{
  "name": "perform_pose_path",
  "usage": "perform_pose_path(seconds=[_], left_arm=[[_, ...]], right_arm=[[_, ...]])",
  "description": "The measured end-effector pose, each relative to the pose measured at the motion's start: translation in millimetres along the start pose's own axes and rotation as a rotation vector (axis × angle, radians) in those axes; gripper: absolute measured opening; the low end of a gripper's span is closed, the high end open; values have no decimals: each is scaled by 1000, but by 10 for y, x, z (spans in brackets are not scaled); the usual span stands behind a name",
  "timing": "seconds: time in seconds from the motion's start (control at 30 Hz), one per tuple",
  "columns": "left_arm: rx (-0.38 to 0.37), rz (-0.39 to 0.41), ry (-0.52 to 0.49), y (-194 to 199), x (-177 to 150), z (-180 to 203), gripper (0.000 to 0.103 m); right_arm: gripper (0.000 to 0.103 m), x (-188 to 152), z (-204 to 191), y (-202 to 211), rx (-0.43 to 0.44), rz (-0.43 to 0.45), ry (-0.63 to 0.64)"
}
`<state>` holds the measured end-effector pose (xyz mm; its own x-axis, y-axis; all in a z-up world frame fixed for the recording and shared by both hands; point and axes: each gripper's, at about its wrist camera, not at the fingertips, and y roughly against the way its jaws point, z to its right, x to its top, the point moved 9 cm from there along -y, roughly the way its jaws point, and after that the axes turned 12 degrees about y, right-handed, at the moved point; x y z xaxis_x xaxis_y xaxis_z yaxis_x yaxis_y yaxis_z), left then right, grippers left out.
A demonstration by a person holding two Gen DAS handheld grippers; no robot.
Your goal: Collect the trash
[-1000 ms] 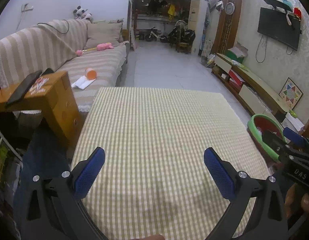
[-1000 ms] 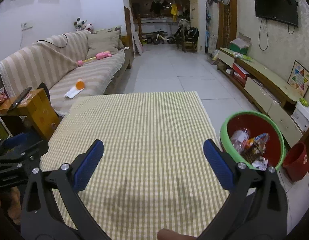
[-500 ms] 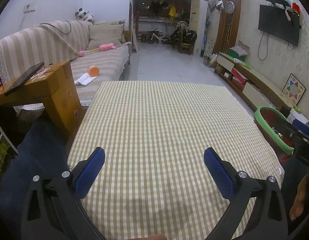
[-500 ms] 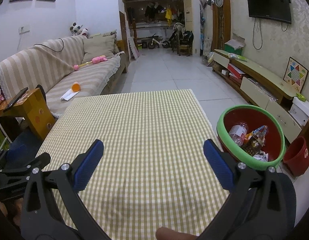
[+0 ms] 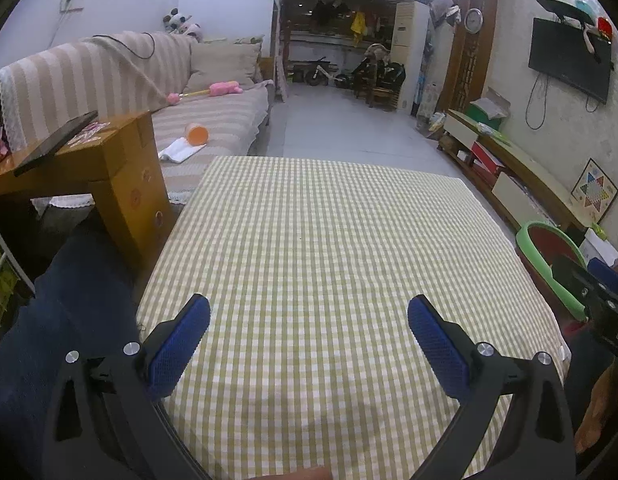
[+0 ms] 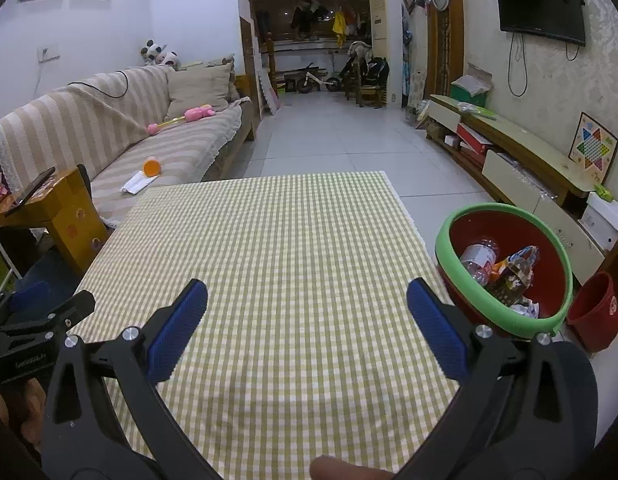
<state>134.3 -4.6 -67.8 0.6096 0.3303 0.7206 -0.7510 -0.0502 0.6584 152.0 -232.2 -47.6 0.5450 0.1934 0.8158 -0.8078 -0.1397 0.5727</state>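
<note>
Checked yellow-and-white cloth covers the table [image 5: 329,240] beneath both grippers. The left gripper [image 5: 309,340] hangs above the near part of the cloth with its jaws wide apart and nothing between them. The right gripper [image 6: 307,320] hangs likewise, jaws wide apart and empty. The trash [image 6: 505,272], a plastic bottle and crumpled wrappers, lies inside the red basin [image 6: 469,220] with the green rim, which stands beside the table's right edge, just outside the right jaw of the right gripper. A striped sofa [image 6: 109,128] stands to the left.
</note>
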Motion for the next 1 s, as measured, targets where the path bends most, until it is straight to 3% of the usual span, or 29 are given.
perform_pose_path(seconds=[1.0], left_arm=[[-10, 2, -11, 19, -7, 37, 95]], right_arm=[[98, -20, -20, 20, 4, -5, 6]])
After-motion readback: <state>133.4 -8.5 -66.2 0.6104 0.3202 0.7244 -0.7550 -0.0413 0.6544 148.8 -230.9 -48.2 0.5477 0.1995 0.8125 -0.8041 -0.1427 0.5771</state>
